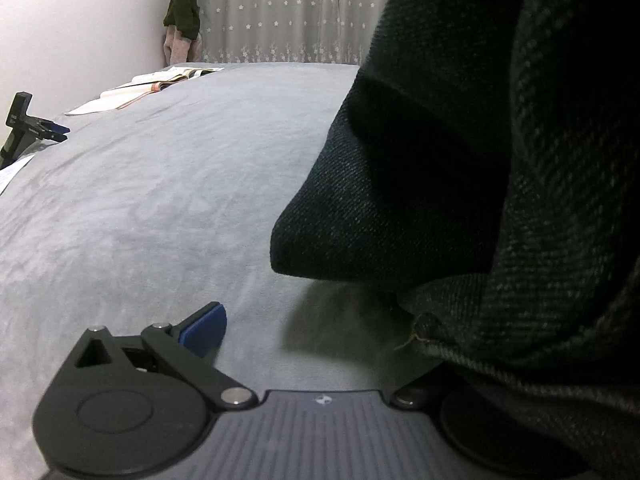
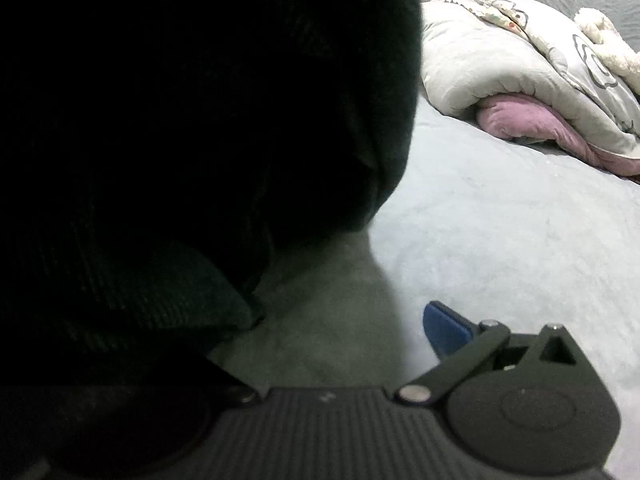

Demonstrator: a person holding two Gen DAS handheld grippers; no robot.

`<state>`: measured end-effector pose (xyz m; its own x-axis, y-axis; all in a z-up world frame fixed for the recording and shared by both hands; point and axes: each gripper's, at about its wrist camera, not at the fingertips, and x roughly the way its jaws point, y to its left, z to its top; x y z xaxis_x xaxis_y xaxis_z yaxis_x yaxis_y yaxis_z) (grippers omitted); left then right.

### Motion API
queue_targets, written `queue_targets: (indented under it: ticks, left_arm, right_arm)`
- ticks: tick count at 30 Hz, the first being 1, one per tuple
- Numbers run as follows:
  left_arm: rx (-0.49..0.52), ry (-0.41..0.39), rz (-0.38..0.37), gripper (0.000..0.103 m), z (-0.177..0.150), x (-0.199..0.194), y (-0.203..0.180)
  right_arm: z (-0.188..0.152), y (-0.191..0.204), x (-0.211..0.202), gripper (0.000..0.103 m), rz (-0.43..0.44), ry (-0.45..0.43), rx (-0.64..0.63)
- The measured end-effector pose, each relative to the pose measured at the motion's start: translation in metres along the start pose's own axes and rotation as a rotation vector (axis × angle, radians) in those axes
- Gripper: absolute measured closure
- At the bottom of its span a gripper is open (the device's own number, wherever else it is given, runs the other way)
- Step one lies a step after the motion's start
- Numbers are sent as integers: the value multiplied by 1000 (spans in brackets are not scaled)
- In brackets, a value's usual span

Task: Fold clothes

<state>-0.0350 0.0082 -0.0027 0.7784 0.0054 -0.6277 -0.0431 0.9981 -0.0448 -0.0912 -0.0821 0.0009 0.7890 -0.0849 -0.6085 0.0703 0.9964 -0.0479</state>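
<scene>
A dark denim garment (image 1: 500, 168) fills the right half of the left wrist view. Its folded edge hangs just above the grey bed cover (image 1: 168, 200) and throws a shadow on it. My left gripper (image 1: 320, 332) is open: its blue left pad (image 1: 206, 330) stands wide and bare, and the cloth covers its right finger. In the right wrist view the same garment (image 2: 180, 140) is a black mass on the left. My right gripper (image 2: 320, 332) is also open, with the blue right pad (image 2: 446, 332) free and the left finger hidden under the cloth.
Open books and papers (image 1: 152, 88) lie at the far left edge of the bed, beside a black and blue tool (image 1: 28, 128). Clothes (image 1: 182, 12) hang by a curtain. A rolled grey and pink quilt (image 2: 520, 92) lies at the back right.
</scene>
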Motion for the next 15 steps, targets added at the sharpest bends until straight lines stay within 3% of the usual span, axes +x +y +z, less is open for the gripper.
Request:
queue_targets:
  ticks: [15]
  left_arm:
    - [2,4,3,0,0,0,-6]
  right_arm:
    - [1,0,0,0,9,-2,12]
